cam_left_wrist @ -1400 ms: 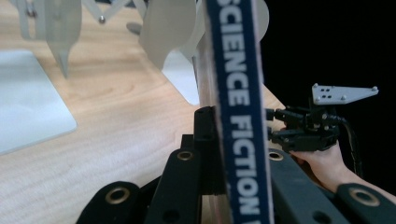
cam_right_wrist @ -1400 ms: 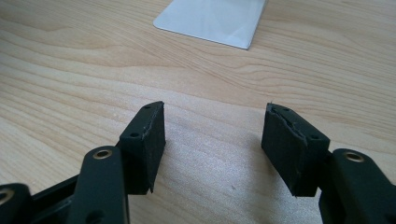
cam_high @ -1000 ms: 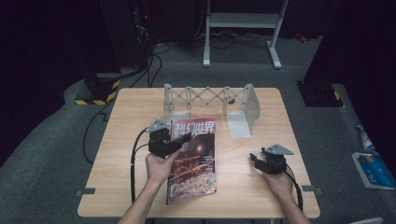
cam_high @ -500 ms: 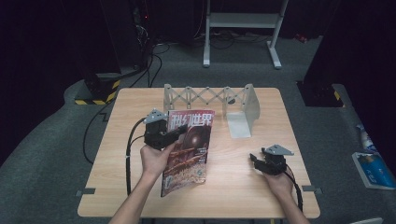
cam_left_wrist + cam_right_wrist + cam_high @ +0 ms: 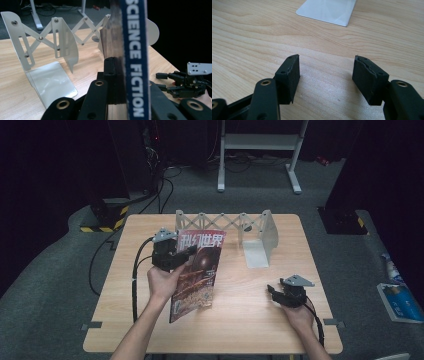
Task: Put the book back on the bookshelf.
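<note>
My left gripper [image 5: 172, 256] clamped on magazine [image 5: 197, 270] spine, tilted up at table's 10 o'clock near rack [image 5: 225, 222]. Right gripper [image 5: 282, 295] wide open, empty. Risk: thin-edge grip, magazine may flop or slip.

Rack [image 5: 225, 222] at counter [image 5: 250, 320] back edge; magazine [image 5: 197, 270] in front of it, left-centre, in left gripper [image 5: 186, 254]. Right gripper [image 5: 272, 292] well apart, front right.

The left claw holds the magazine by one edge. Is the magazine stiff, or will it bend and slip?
The magazine is thin and large, gripped near one edge by the left claw, so it will probably sag or flop away from the grip. Its cover looks glossy, so it may slide if the grip loosens. It seems light: the one claw carries it while it is tilted up from the table.
</note>
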Available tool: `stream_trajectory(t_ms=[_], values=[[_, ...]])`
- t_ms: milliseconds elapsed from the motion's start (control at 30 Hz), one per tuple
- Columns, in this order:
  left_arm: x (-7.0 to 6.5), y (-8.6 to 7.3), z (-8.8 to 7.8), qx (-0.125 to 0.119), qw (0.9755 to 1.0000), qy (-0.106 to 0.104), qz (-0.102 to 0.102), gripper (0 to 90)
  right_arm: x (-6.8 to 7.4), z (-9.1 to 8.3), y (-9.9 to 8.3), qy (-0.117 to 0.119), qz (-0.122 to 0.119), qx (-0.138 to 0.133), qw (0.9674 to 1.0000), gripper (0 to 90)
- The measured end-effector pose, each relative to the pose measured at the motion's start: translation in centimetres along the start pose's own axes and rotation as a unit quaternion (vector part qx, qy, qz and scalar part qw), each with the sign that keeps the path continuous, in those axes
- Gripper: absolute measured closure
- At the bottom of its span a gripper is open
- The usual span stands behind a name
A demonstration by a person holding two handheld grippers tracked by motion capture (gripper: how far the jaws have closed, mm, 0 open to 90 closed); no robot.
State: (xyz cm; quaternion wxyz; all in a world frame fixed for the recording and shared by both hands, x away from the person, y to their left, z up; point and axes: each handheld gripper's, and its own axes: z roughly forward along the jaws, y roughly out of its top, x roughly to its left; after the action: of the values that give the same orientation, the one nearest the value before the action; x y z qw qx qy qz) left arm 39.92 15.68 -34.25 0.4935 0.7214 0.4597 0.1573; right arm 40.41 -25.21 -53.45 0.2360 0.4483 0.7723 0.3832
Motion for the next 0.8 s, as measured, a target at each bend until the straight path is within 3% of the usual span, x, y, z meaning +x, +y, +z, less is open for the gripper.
stream_trajectory(t_ms=[300,567,800], values=[[0.4,1.2,-0.1,-0.005,0.9998,0.017,0.012,84.0,0.0,0.0,0.0,0.000,-0.001,0.000,1.0000,38.8],[1.0,2.0,-0.3,-0.018,0.9994,0.030,0.008,83.9,0.0,0.0,0.0,0.000,0.001,-0.001,1.0000,38.8],[1.4,2.7,-0.3,-0.013,0.9991,0.038,0.010,83.9,0.0,0.0,0.0,0.001,0.001,0.000,1.0000,39.1]])
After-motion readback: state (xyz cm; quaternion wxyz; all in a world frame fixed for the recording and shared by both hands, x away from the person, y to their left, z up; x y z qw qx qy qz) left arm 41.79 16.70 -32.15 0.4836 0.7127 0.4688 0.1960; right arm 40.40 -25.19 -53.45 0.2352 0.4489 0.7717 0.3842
